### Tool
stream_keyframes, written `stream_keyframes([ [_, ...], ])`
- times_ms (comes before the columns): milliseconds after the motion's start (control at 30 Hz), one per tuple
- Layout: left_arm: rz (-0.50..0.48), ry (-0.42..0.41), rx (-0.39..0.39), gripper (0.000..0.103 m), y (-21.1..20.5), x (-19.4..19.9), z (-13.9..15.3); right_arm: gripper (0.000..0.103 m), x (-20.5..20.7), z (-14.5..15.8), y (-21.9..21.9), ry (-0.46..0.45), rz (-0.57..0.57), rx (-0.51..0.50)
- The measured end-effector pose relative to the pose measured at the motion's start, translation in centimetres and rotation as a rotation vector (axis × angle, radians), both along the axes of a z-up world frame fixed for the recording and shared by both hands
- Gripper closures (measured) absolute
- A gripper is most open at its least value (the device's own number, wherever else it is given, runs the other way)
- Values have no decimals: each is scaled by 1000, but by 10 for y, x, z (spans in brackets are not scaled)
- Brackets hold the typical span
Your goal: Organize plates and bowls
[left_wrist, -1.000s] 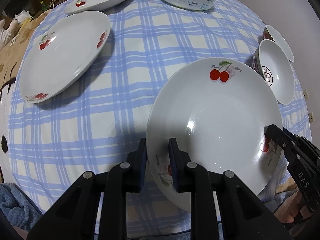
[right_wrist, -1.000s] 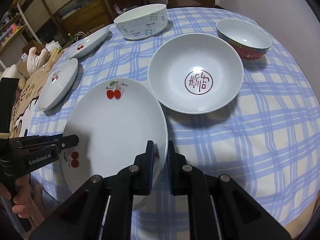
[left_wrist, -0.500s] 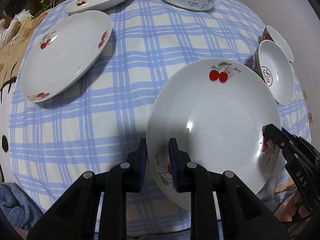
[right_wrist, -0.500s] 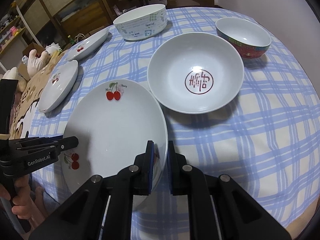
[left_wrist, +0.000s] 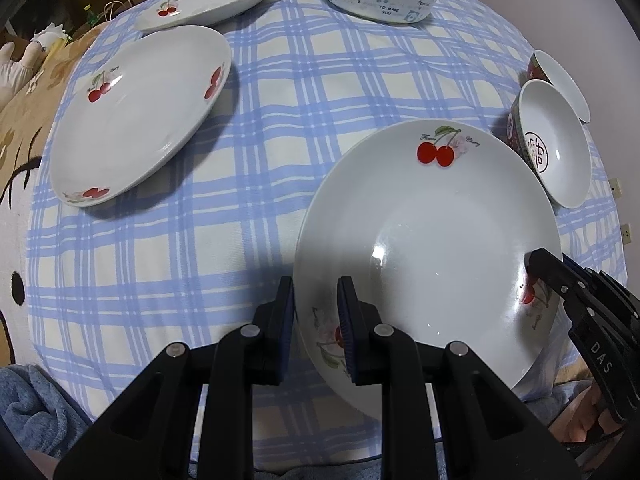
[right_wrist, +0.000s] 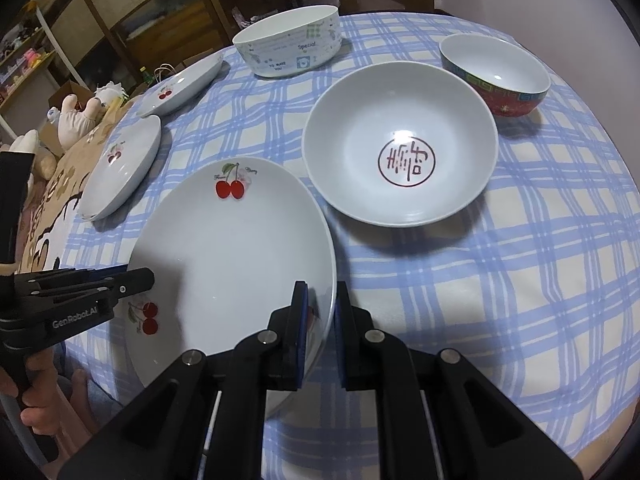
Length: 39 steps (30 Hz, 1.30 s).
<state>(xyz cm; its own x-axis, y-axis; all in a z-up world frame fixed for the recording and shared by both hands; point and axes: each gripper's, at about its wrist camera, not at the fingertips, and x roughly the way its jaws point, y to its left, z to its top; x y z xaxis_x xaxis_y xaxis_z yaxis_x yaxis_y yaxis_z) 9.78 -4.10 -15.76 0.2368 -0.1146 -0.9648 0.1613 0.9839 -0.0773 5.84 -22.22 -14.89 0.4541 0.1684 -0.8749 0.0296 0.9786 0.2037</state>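
The empty cherry plate (left_wrist: 432, 232) sits at the bench's (left_wrist: 280, 120) near edge beside an empty white bowl (right_wrist: 400, 148). Left gripper (left_wrist: 316, 320) and right gripper (right_wrist: 320, 320), angled steeply down, have their jaws clamped on its opposite rims.

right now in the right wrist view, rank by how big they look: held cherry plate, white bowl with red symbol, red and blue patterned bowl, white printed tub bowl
1. Held white cherry plate, nearest the camera, so flattered.
2. White bowl with red symbol.
3-4. White printed tub bowl and red and blue patterned bowl look alike; not ranked.
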Motion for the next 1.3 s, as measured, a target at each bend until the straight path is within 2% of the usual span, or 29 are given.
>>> stream_keyframes([
  [300,10,-17,-4,81,4,-3,8,89,-1,2,-2,2,-11,-3],
  [400,0,-24,-4,81,6,-3,12,89,-3,9,-6,-20,-30,7],
  [500,-8,-63,34,80,9,-4,21,88,-5,15,-10,-35,-39,19],
  [633,12,-86,12,73,20,-2,33,87,-9,28,-7,-75,-28,10],
  [700,14,-113,20,72,23,-3,42,80,-11,35,-3,-97,-14,-10],
  [767,7,-132,-2,69,26,-2,52,69,-12,42,1,-127,2,-25],
  [900,6,-207,6,55,31,-5,76,62,-8,56,9,-173,13,-9],
  [967,7,-235,17,51,33,-4,85,60,-3,64,15,-197,28,-2],
  [1067,24,-282,45,38,40,0,98,40,4,77,24,-240,48,-20],
  [1133,41,-304,52,27,48,2,105,35,9,84,29,-264,55,-18],
  [1267,93,-333,83,17,66,11,115,12,19,95,33,-293,63,-11],
  [1300,101,-337,92,13,70,14,117,10,23,99,35,-307,63,-12],
])
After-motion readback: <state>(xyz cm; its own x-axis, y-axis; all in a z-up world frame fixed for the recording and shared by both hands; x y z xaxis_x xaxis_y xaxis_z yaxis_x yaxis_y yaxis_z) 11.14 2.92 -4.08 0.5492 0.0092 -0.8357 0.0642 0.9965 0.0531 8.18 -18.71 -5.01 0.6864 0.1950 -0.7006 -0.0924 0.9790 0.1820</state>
